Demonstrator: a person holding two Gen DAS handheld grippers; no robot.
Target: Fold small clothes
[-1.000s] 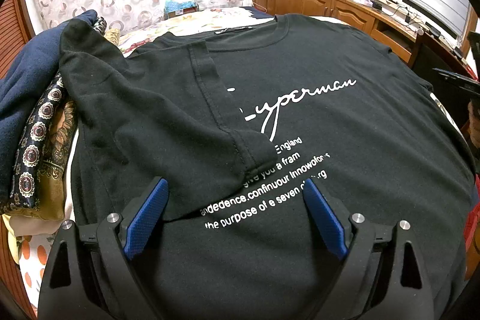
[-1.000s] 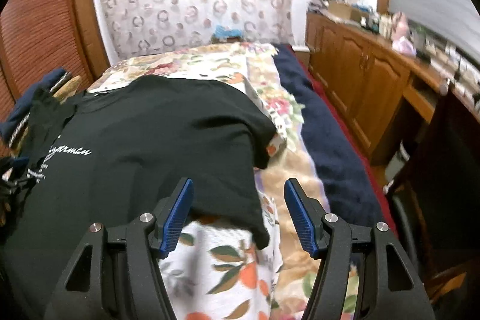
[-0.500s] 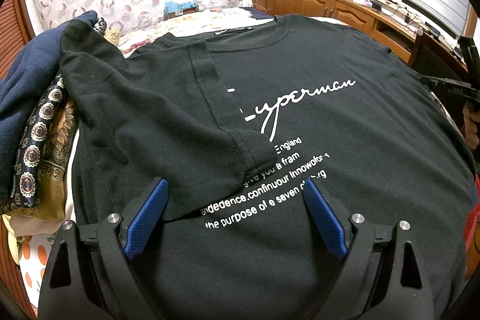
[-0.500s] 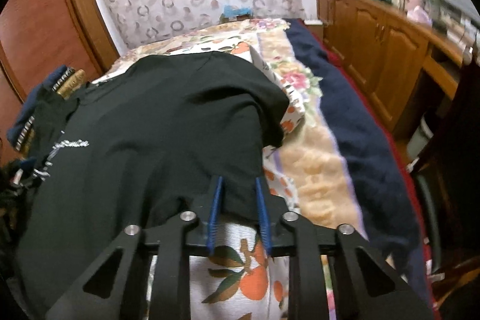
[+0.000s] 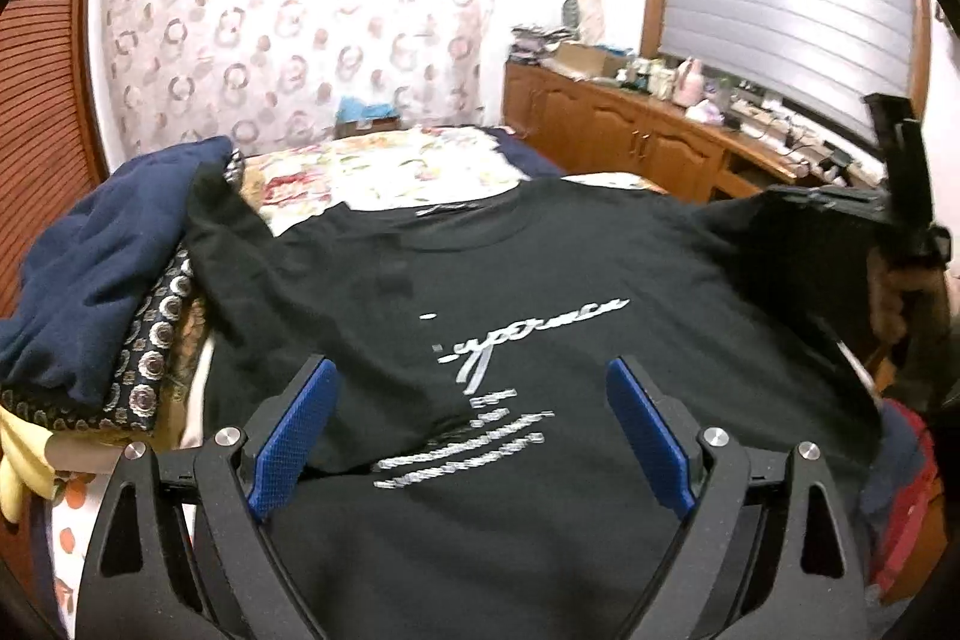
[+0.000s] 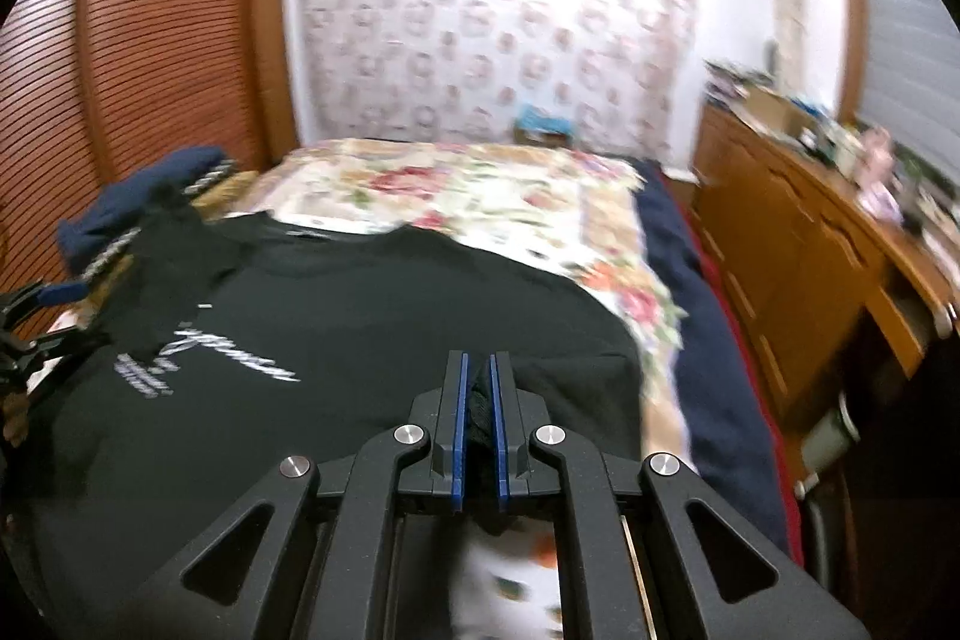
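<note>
Here, black T-shirt (image 5: pixel 540 292) lies spread chest-up on floral bedspread (image 6: pixel 480 196), white script print showing. Left sleeve (image 5: pixel 336 340) folded in over chest, covering start of print. Left gripper (image 5: pixel 474 430) hovers above lower chest, blue pads spread wide, nothing between them. Right gripper (image 6: pixel 476 400) has pads pressed together, pinching bunched black fabric at shirt's right edge, raised off bed. Pile of navy and patterned clothes (image 5: pixel 102 292) beside shirt's left shoulder. Wooden cabinets (image 6: pixel 798 280) along right wall.
</note>
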